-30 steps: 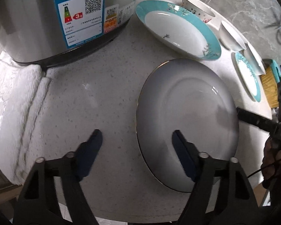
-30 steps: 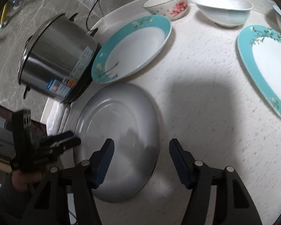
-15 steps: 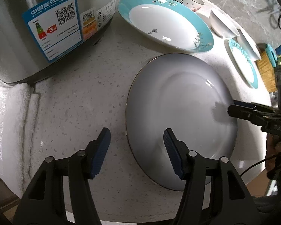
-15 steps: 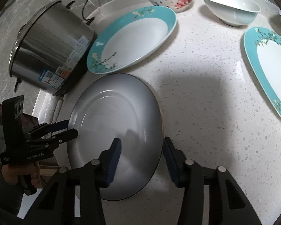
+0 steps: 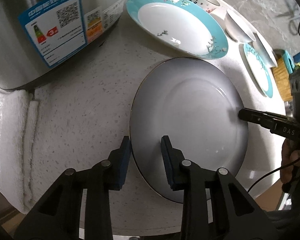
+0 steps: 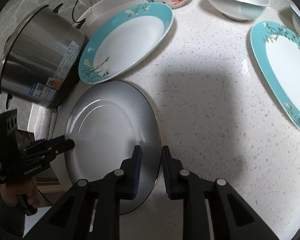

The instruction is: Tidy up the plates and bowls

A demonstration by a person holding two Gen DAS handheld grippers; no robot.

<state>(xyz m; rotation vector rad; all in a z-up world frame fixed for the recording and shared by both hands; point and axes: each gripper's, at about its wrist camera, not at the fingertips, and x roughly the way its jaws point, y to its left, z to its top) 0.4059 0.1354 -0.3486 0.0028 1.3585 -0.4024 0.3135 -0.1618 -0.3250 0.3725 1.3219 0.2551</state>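
A grey plate (image 5: 188, 128) with a thin gold rim is lying flat near the front edge of a speckled white stone bench (image 5: 86, 104). Both grippers are pointing steeply down at it from opposite sides.

In the left wrist view, the left gripper (image 5: 146, 150) is straddling the rim at 9 o'clock, 1 blue-padded finger outside, 1 over the glossy face. The right gripper (image 6: 151, 160) is straddling the rim at 3 o'clock in the same way.

Both pairs of fingers have just been closing around the rim. Gaps are showing beside the pads, so neither appears to be pinching yet.

The plate is round, shallow, smooth and probably slippery.

At 12 o'clock, a teal-rimmed plate (image 5: 178, 24) is overlapping its far edge. A steel cooker (image 5: 40, 26) is standing at 10 o'clock.
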